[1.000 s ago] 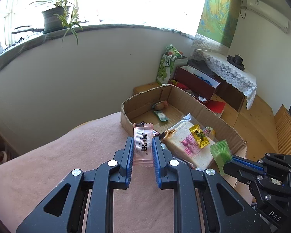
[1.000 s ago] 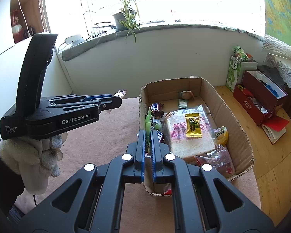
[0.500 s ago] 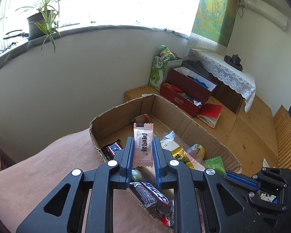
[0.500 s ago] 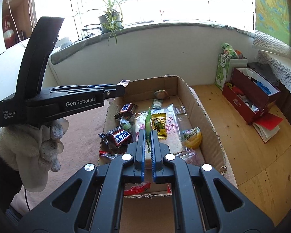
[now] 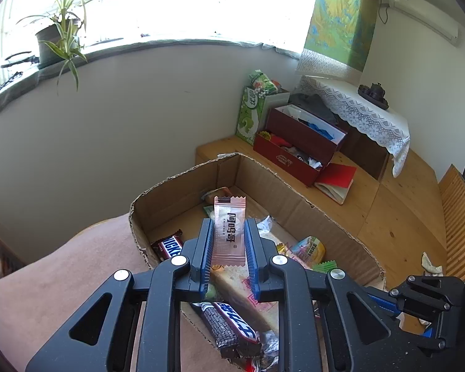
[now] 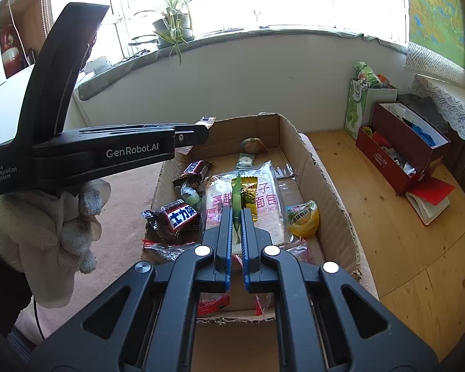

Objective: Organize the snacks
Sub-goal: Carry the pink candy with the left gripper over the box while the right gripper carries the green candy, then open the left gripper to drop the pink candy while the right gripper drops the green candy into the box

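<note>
My left gripper is shut on a pink candy wrapper and holds it upright above the near left part of the cardboard box. My right gripper is shut on a thin green candy wrapper, seen edge-on, above the box's middle. The box holds a bagged bread loaf, Snickers bars, a yellow packet and several small sweets. The left gripper body shows at the left of the right wrist view.
The box stands on a pink cloth over a table. Beyond it lie a wooden floor, a red box, a green carton, a lace-covered stand and a white wall with a plant on the sill.
Both grippers have moved forward over the box with their wrappers still held. The box's contents now lie right under them.
</note>
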The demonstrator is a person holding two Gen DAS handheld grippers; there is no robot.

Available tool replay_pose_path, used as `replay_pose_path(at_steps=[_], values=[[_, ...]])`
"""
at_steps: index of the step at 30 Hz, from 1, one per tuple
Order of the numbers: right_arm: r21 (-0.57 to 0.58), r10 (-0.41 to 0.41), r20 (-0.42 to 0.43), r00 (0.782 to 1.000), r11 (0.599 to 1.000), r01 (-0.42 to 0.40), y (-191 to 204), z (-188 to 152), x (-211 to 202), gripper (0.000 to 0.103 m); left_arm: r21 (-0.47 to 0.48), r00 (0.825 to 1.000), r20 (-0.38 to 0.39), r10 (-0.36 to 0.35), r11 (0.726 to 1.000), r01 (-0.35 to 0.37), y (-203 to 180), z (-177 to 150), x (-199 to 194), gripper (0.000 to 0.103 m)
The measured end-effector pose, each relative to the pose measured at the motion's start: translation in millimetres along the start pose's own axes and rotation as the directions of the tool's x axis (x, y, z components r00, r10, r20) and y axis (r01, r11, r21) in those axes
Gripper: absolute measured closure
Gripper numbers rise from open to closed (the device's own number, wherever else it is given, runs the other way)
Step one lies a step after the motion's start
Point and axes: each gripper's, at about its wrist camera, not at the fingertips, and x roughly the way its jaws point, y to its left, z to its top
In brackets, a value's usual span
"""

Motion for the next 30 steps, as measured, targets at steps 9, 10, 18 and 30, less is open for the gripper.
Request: replay_pose_path(at_steps=[9,10,18,30], values=[[-0.006,-0.01,-0.013,1.0,1.0,0.009,1,-3,4,0.098,0.007,1.0,-0.002,0.003,1.0,-0.003,-2,-1,-1,0.084],[-0.007,-0.013,-0.012,1.0,1.0,0.013,1,-4,4,0.098,0.009,1.0,-0.001,0.005,1.0,-0.005,-2,-1,-1,0.084],[-0.006,-0.035,-0.01,0.999,0.999,0.035,-4,-4,3,0.075,0.012,1.0,0.001,0.006,1.0,-0.007,-4,-1,-3,0.066],[-0.014,-0.056,0.01,0.998,0.998,0.056,-3,-5,-6,0.043,0.017,1.0,0.013,0.012,1.0,-0.012,-7,0,-8,0.049]])
